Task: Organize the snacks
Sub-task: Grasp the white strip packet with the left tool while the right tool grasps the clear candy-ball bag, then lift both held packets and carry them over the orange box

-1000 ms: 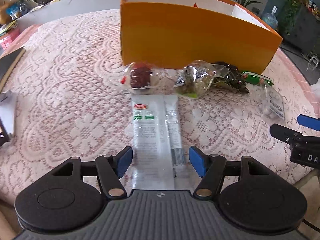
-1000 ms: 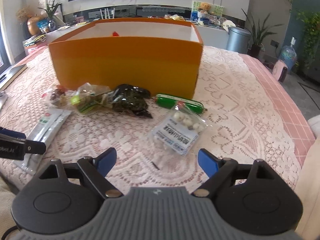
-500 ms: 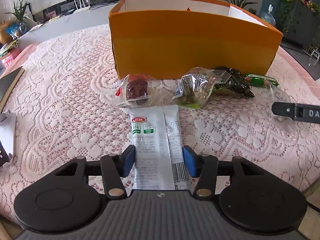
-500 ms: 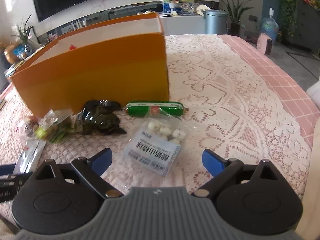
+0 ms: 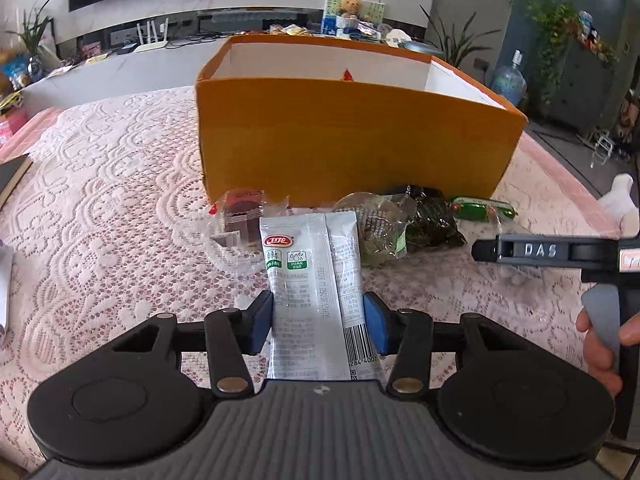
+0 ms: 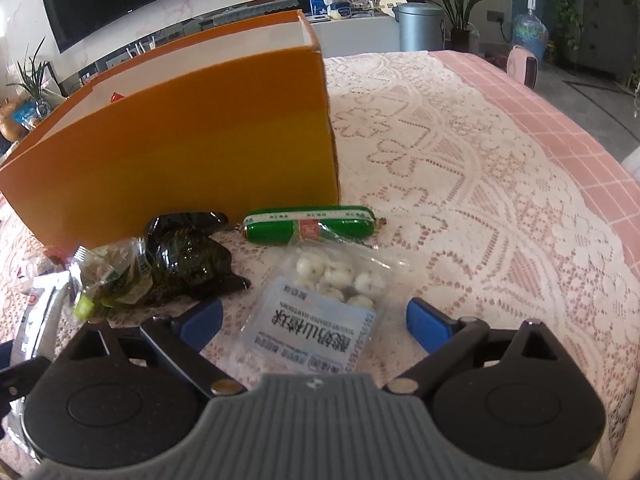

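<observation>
White sachet (image 5: 316,280) is pinched by its long edges in your left gripper (image 5: 318,320), blue pads tight on both sides, far end sticking up and forward toward the orange box (image 5: 352,136). It looks lifted off the lace tablecloth (image 5: 100,208), though the near end is hidden under the gripper body, so can't confirm it's fully clear. Judged step: carry it over the near wall and drop it in the box.

Do it well: lift straight up first, the sachet overlaps the clear red-snack pack (image 5: 238,220) and the green leafy pack (image 5: 376,232) in the view, so don't drag them along. Clear the box's near wall with margin; the sachet is long and floppy, and its tip will catch the rim if you go in low. Release only once it's over the white interior.

Your right gripper (image 6: 314,318) is wide open, holding nothing, straddling the clear bag of white balls (image 6: 320,312) near the tablecloth's front edge. Pads aren't touching the bag yet. Close on the printed label half; the ball end is lumpy and likely to slip.

Green sausage (image 6: 308,226) lies just in front of the box's right corner, dark shiny pack (image 6: 184,252) beside it on the left, touching the leafy pack. Both wait untouched.
</observation>
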The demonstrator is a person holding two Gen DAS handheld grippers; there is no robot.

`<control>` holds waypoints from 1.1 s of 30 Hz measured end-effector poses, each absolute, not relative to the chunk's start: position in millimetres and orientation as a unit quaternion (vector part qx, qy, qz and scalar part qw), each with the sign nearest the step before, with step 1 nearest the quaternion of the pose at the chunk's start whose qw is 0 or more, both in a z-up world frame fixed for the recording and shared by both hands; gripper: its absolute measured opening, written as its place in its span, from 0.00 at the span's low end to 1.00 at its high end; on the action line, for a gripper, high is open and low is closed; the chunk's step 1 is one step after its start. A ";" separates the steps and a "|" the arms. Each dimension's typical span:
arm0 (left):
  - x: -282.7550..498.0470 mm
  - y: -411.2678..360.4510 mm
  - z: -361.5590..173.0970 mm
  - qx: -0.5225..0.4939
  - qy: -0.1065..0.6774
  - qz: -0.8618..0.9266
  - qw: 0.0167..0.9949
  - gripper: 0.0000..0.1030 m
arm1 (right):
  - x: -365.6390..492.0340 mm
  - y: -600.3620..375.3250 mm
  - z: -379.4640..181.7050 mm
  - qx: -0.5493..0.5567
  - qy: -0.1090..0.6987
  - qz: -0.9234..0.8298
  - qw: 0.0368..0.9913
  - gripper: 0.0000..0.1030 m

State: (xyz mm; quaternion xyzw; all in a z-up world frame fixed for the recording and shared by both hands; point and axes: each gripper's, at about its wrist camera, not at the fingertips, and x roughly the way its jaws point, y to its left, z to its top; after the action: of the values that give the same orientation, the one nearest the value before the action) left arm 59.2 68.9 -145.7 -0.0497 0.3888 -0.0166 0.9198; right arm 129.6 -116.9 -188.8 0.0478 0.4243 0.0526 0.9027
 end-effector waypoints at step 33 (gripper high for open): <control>32.2 55.8 -108.8 -0.058 0.344 -0.020 0.937 0.53 | 63.3 -88.3 -148.1 -0.066 0.370 0.144 0.915 0.61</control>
State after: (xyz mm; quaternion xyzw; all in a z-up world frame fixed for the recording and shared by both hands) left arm 32.2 55.8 -108.8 -0.0584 0.3437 -0.0196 0.9371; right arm 63.3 -88.3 -148.1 -0.0661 0.3702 0.1444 0.9153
